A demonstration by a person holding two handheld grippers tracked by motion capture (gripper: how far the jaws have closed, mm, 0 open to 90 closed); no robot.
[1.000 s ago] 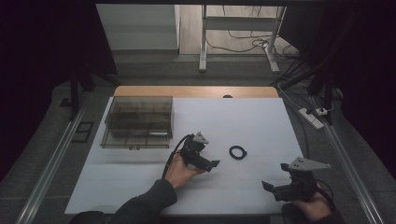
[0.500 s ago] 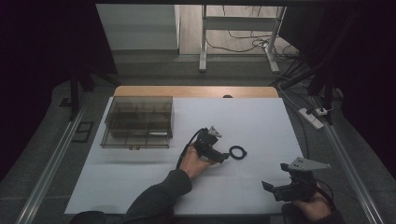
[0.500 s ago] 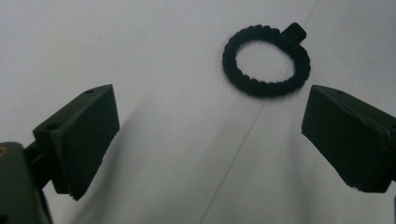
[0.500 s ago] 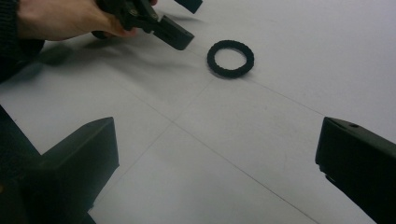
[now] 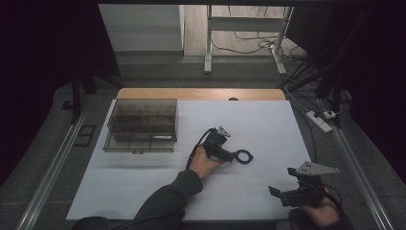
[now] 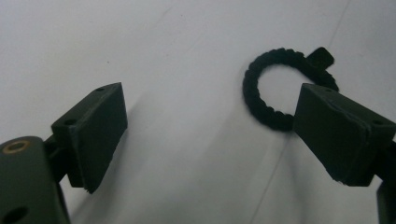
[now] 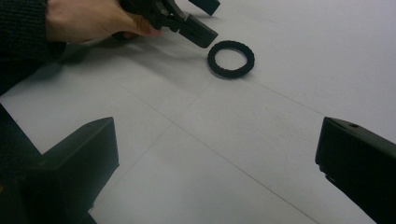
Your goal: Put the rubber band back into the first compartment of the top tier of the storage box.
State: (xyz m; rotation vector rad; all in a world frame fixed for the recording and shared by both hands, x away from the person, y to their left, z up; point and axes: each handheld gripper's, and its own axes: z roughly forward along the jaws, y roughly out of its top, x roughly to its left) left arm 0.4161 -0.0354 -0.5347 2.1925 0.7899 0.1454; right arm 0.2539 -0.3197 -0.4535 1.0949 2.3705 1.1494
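We shift the left claw (image 5: 234, 155), wide apart and empty though just closing, so its jaws straddle the black braided ring (image 6: 280, 88) on the surface (image 5: 268, 124).

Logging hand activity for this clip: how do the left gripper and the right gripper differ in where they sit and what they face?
The left gripper sits mid-table, its jaws just closing, one jaw beside the black ring, nothing pinched yet. The right gripper waits near the table's front edge, well away from the ring, with bare white table between its jaws. Both are hand-held and open.
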